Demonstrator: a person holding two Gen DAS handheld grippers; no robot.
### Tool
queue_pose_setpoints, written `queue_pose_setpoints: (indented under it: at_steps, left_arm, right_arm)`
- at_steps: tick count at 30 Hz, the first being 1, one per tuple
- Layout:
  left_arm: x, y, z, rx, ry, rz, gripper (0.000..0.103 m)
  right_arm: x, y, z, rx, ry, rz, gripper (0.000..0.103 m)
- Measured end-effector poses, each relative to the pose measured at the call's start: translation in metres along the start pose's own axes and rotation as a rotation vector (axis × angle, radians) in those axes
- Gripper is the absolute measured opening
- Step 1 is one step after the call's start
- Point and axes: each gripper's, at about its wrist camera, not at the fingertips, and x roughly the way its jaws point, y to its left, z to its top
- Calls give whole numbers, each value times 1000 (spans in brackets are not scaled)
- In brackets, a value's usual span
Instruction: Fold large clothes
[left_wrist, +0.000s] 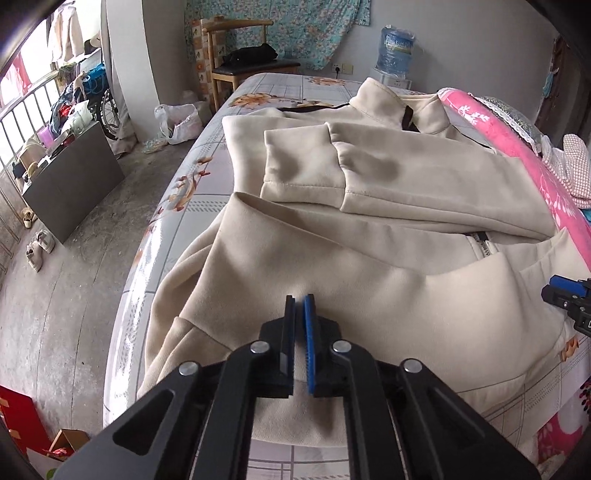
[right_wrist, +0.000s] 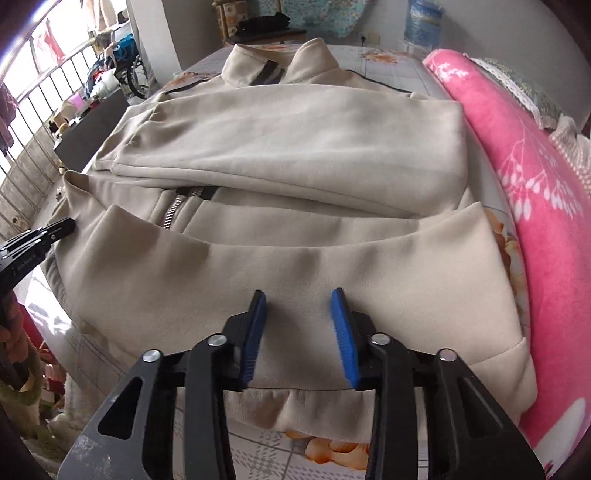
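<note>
A cream zip-up jacket (left_wrist: 369, 258) lies on the bed, collar at the far end, both sleeves folded across the chest; it also shows in the right wrist view (right_wrist: 295, 166). The lower part is doubled up toward the zipper (right_wrist: 171, 212). My left gripper (left_wrist: 300, 301) is shut with nothing visibly between its pads, its tips over the jacket's lower left part. My right gripper (right_wrist: 298, 299) is open over the hem (right_wrist: 295, 406), empty. Each gripper shows at the edge of the other's view, the right one in the left wrist view (left_wrist: 569, 295) and the left one in the right wrist view (right_wrist: 55, 229).
The bed sheet (left_wrist: 207, 177) has a floral grid pattern. A pink blanket (right_wrist: 535, 184) lies along the bed's right side. A wooden chair (left_wrist: 240, 62), a water jug (left_wrist: 397, 48), a dark cabinet (left_wrist: 74, 181) and shoes (left_wrist: 38, 247) stand on the floor around.
</note>
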Motion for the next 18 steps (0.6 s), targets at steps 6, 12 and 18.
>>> queue_pose_setpoints:
  at_steps: [6,12,18]
  left_arm:
    - [-21,-1,2,21,-87,-1,2]
    - [-58,13,17,-4,-227,18,2]
    - [-6,8,6,34,-138,58,2]
  right_arm:
    - [-13,-10,1,71,-46,27,0]
    - [-59,-8,18,72,-226,-16,0]
    - [-6,-8,23,74,-163,-23,0]
